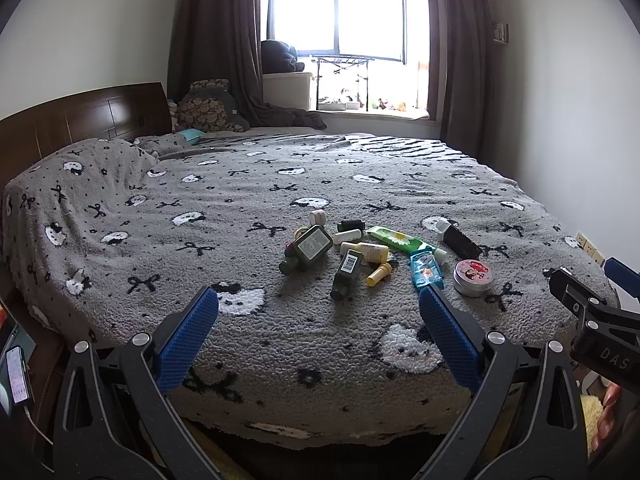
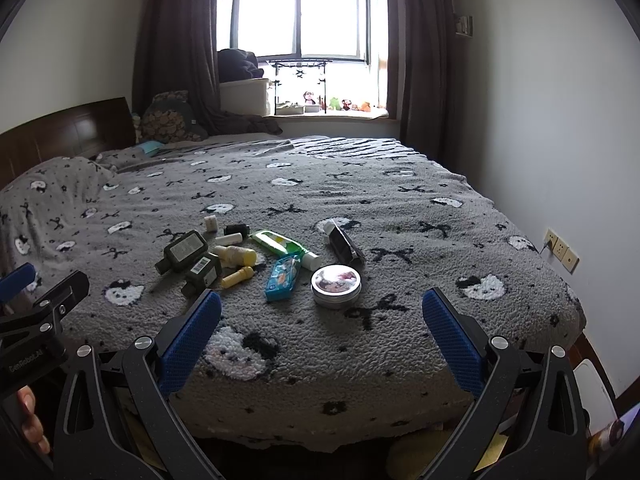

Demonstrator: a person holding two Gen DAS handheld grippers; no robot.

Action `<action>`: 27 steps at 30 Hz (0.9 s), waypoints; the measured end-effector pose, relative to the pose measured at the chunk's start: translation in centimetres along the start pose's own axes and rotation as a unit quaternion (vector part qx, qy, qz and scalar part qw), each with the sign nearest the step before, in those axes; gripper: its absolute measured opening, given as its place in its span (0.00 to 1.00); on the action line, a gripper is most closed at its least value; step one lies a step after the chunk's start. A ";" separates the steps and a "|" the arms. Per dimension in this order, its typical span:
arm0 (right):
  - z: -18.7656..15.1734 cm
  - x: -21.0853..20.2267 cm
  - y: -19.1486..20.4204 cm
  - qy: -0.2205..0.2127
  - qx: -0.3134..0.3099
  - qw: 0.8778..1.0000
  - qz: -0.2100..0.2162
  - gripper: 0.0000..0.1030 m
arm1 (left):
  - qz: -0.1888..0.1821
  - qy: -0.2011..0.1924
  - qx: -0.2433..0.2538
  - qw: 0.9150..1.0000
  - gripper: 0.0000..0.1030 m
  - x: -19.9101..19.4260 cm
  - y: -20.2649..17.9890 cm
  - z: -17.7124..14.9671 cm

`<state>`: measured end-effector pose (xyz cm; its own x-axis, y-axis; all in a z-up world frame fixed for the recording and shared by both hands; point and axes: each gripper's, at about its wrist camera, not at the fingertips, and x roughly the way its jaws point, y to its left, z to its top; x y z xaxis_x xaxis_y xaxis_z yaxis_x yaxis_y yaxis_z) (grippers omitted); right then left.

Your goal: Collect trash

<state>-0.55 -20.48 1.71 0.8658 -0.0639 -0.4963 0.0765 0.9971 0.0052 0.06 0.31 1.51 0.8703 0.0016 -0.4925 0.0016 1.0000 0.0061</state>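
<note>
Grey fleece, printed with black bows and white cat faces, covers the bed [image 1: 120, 208] I am working over, and the trash sits on it in one loose cluster ahead of both sets of jaws. My left gripper [image 1: 318, 300] is spread wide and holds nothing; from its camera the dark green square bottle [image 1: 308, 248] and the smaller green bottle [image 1: 346, 270] lie just beyond the gap between the blue pads, with the little yellow vial [image 1: 379, 274] beside them and the blue packet [image 1: 426, 270] almost touching the tip of the pad on that gripper's right. My right gripper [image 2: 320, 300] is likewise wide apart and empty; the round tin [image 2: 336, 284] lies straight ahead between its pads, the blue packet just left of it, and the green tube [image 2: 282, 246] and black tube [image 2: 346, 246] lie farther out. Each gripper shows at the edge of the other's view, so I judge them side by side at the foot of the bed, level with the mattress edge. That placement makes sense to me: each tool faces its own half of the pile, jaws ready, so neither has to cross the other. Nothing is collected yet, and I see no bin or bag in either view. The soft pile will likely let a small vial sink or roll when nudged, so I would come down squarely.
</note>
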 end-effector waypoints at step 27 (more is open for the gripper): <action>-0.3 0.2 -0.4 -0.005 -0.005 1.000 0.004 0.98 | -0.001 -0.001 0.001 1.000 0.92 0.2 -0.1 -0.2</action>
<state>-0.51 -20.86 1.37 0.8717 -0.0557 -0.4869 0.0644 0.9979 0.0012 0.10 0.17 1.23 0.8711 0.0001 -0.4911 0.0036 1.0000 0.0065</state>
